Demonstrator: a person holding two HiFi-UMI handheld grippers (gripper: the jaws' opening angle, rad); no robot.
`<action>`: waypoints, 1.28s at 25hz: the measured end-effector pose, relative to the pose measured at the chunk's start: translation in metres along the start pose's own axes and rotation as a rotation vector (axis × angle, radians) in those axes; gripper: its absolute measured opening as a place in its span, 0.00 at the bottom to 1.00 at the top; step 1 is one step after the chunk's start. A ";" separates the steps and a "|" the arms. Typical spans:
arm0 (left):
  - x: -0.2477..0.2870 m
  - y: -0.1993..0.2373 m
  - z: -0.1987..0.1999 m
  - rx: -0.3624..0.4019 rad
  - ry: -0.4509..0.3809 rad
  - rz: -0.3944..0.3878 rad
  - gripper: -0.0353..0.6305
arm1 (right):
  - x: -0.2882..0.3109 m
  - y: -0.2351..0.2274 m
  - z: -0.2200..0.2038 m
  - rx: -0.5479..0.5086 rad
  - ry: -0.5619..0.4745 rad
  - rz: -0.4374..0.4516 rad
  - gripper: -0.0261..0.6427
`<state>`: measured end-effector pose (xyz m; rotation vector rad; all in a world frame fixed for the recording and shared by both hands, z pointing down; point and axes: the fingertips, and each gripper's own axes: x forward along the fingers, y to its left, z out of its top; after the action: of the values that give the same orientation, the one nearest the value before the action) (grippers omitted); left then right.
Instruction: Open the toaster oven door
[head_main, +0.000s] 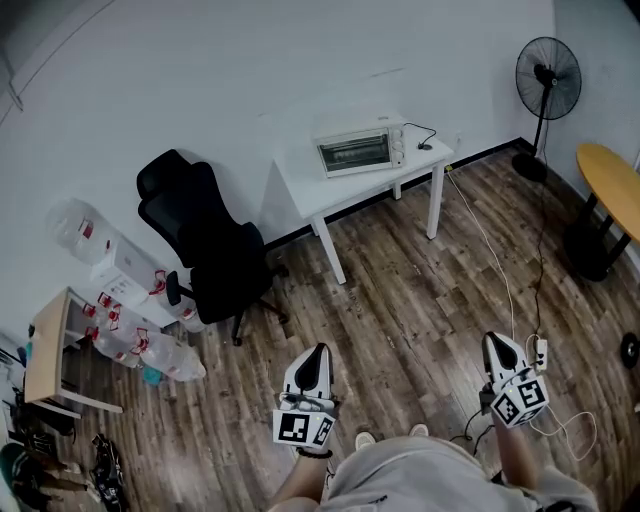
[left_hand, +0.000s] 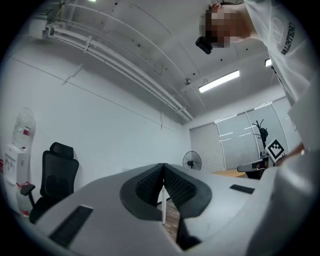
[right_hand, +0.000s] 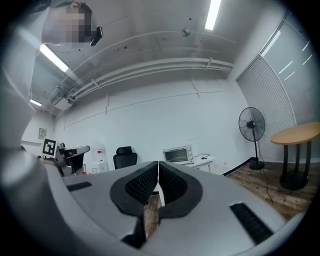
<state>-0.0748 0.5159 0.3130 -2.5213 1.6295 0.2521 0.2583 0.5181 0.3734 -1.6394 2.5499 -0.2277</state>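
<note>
A white toaster oven (head_main: 361, 149) with its glass door closed stands on a white table (head_main: 310, 188) against the far wall; the right gripper view also shows the toaster oven (right_hand: 178, 154), small and distant. My left gripper (head_main: 320, 352) is low in the head view, far from the table, its jaws shut with nothing between them. My right gripper (head_main: 492, 343) hangs at the lower right, equally far off, jaws shut and empty. In the left gripper view the left gripper (left_hand: 163, 166) hides the oven.
A black office chair (head_main: 205, 240) stands left of the table. Water bottles and a dispenser (head_main: 120, 300) line the left wall. A standing fan (head_main: 546, 85) and a round wooden table (head_main: 608, 190) are at the right. A cable (head_main: 495, 265) trails over the wood floor.
</note>
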 end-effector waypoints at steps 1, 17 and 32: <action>0.002 -0.003 -0.002 -0.005 0.008 -0.001 0.06 | 0.000 -0.002 0.000 0.007 0.001 0.002 0.07; 0.035 -0.046 -0.023 0.000 0.079 0.042 0.06 | 0.005 -0.060 -0.009 0.069 0.019 0.042 0.07; 0.143 0.041 -0.058 -0.059 0.055 -0.023 0.06 | 0.128 -0.066 0.001 0.037 0.020 -0.019 0.07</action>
<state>-0.0506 0.3597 0.3393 -2.6109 1.6349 0.2340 0.2640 0.3743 0.3834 -1.6566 2.5301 -0.2927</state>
